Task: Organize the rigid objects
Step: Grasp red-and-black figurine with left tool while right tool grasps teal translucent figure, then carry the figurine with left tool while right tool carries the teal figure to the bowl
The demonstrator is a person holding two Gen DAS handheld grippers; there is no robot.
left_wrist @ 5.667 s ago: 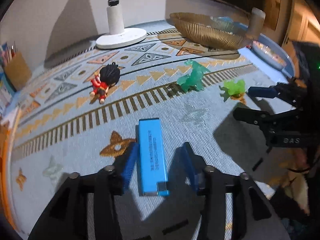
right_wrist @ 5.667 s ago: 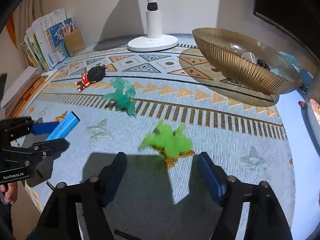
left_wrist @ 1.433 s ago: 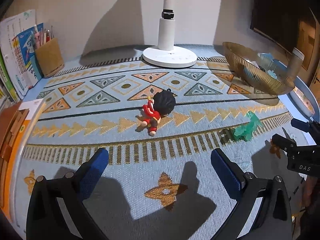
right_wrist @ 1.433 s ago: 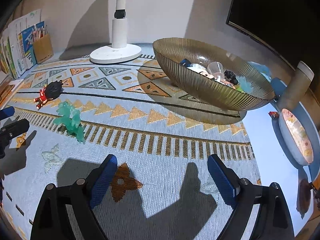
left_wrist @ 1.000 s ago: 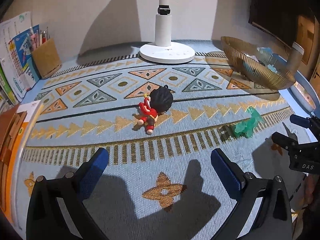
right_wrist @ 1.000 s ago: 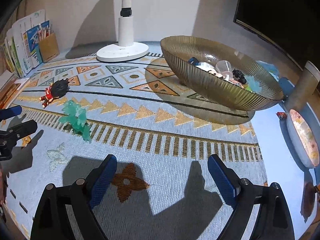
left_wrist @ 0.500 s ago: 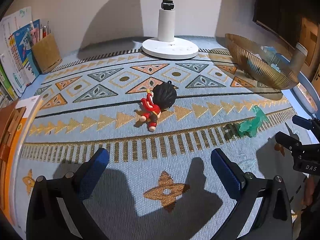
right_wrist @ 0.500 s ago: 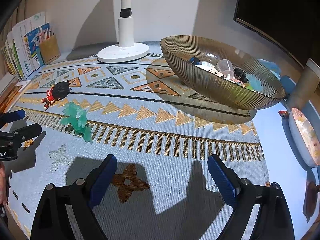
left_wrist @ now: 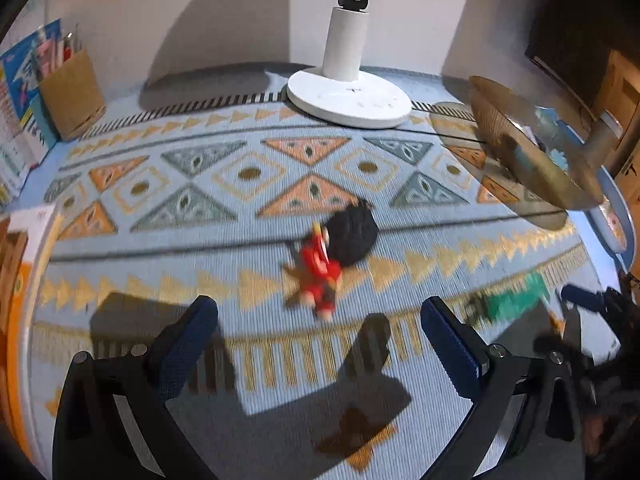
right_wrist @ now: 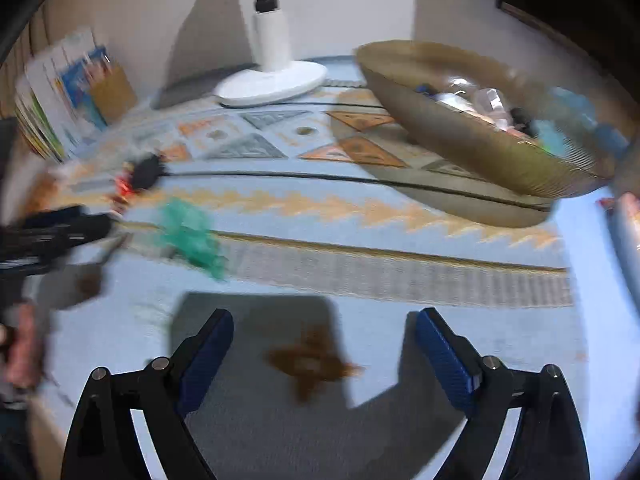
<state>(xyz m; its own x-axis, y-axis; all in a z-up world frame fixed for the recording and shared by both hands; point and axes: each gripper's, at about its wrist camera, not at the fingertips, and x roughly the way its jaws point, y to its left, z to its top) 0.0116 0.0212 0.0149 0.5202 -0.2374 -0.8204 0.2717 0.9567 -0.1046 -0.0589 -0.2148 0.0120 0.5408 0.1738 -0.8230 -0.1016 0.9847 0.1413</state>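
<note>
Left claw (left_wrist: 320, 316) wide apart, nothing between the blue pads, pitched down over the patterned mat (left_wrist: 248, 168) on the tabletop. Just ahead of its tips, roughly centred between them: small figurine (left_wrist: 332, 256), red body, big black head, lying on its side on the mat. Off to its right, a translucent green toy (left_wrist: 514, 300), blurred, also on the mat, close to the other claw's tips. Right claw (right_wrist: 324, 330) likewise spread wide and empty, only a brown star motif on the mat below it. From that side the green toy (right_wrist: 190, 236) sits ahead-left, the figurine (right_wrist: 140, 176) further back-left, the left claw (right_wrist: 60, 228) beside both. Gold ribbed bowl (right_wrist: 480, 148) at the right rear, already holding several small items, too smeared to identify. White lamp base (left_wrist: 348, 96) at the back by the wall; cardboard pen holder (left_wrist: 72, 92) and booklets far left. Both views motion-blurred.
</note>
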